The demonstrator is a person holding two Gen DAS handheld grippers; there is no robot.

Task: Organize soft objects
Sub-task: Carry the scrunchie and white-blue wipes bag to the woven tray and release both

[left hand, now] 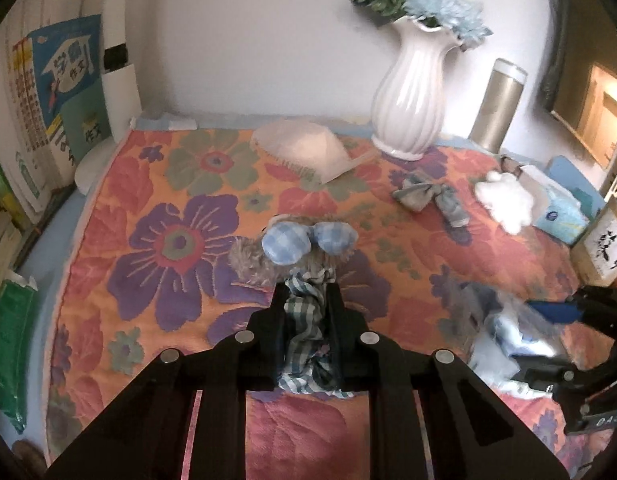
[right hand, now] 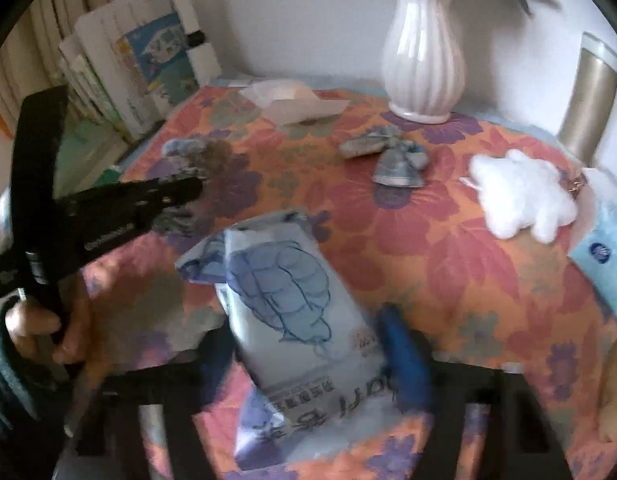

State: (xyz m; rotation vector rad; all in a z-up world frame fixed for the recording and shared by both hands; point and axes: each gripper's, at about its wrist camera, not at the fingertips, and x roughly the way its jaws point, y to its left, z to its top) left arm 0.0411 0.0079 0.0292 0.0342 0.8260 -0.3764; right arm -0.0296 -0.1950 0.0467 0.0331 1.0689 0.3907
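My left gripper (left hand: 306,294) is shut on the checked cloth part of a grey furry soft toy (left hand: 296,248) with blue checked paws, lying on the flowered tablecloth (left hand: 168,240). The toy also shows in the right wrist view (right hand: 200,160), beyond the left gripper (right hand: 188,190). My right gripper (right hand: 308,320) is closed around a pale blue plastic bag (right hand: 292,300) printed with a blue shape; it also shows in the left wrist view (left hand: 512,332). A blue-grey cloth bow (left hand: 428,196) (right hand: 392,156) and a white cotton wad (left hand: 506,198) (right hand: 520,200) lie further back.
A white vase of blue flowers (left hand: 412,92) (right hand: 424,52), a metal flask (left hand: 496,108) (right hand: 588,96) and a clear plastic scoop (left hand: 308,152) (right hand: 292,100) stand at the back. Books (left hand: 48,100) line the left edge. A tissue pack (left hand: 560,208) (right hand: 604,256) lies at the right.
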